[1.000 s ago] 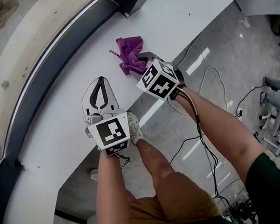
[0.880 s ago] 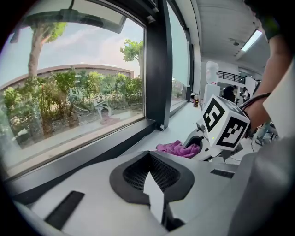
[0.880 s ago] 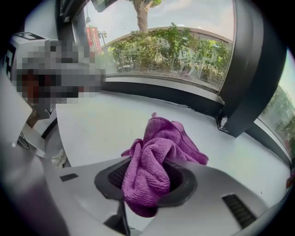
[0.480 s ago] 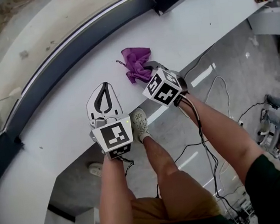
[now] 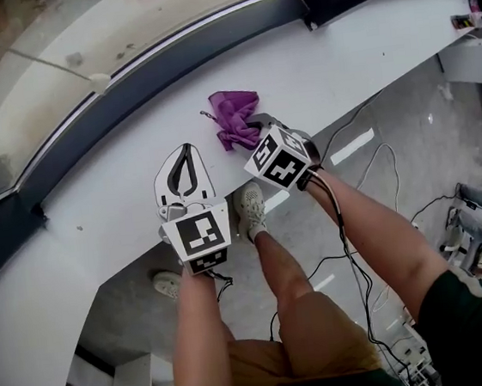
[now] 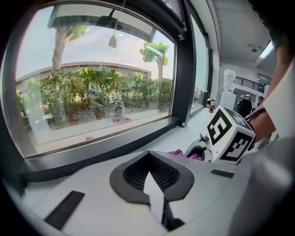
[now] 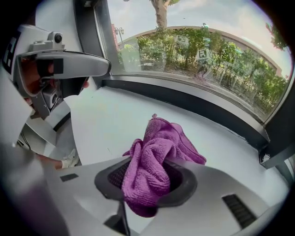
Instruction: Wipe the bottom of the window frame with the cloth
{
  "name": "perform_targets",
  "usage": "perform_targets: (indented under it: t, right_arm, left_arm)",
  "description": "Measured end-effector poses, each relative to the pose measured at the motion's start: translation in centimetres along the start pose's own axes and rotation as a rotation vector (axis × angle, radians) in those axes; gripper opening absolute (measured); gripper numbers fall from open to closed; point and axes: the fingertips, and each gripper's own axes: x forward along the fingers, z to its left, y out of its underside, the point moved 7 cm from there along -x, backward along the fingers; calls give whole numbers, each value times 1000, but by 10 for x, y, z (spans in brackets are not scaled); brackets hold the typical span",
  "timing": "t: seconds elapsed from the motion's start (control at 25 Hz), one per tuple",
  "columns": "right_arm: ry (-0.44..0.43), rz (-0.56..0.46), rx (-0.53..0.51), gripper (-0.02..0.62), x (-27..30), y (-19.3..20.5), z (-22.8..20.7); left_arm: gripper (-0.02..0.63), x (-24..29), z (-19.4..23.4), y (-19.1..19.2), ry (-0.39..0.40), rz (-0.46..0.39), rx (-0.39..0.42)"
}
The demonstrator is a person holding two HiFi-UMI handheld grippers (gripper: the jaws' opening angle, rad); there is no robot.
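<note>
The purple cloth (image 7: 154, 168) is bunched in my right gripper (image 7: 146, 186), clamped over the white sill (image 5: 104, 208). Ahead of it, bare sill runs to the dark window frame (image 5: 167, 73). To its left my left gripper (image 5: 184, 164) has its jaws together, empty, near the sill's front edge.

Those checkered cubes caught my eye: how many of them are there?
2. One cube rides on the left gripper; the other cube rides on the right gripper, which holds the purple cloth. None seems hidden.
</note>
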Motion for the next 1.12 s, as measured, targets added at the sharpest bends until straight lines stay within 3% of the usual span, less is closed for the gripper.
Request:
perform_targets:
  t: [1.12]
  right_arm:
    - [-109, 7, -125, 138, 41, -74, 121]
  left_arm:
    - [3, -95, 97, 42, -117, 11, -65]
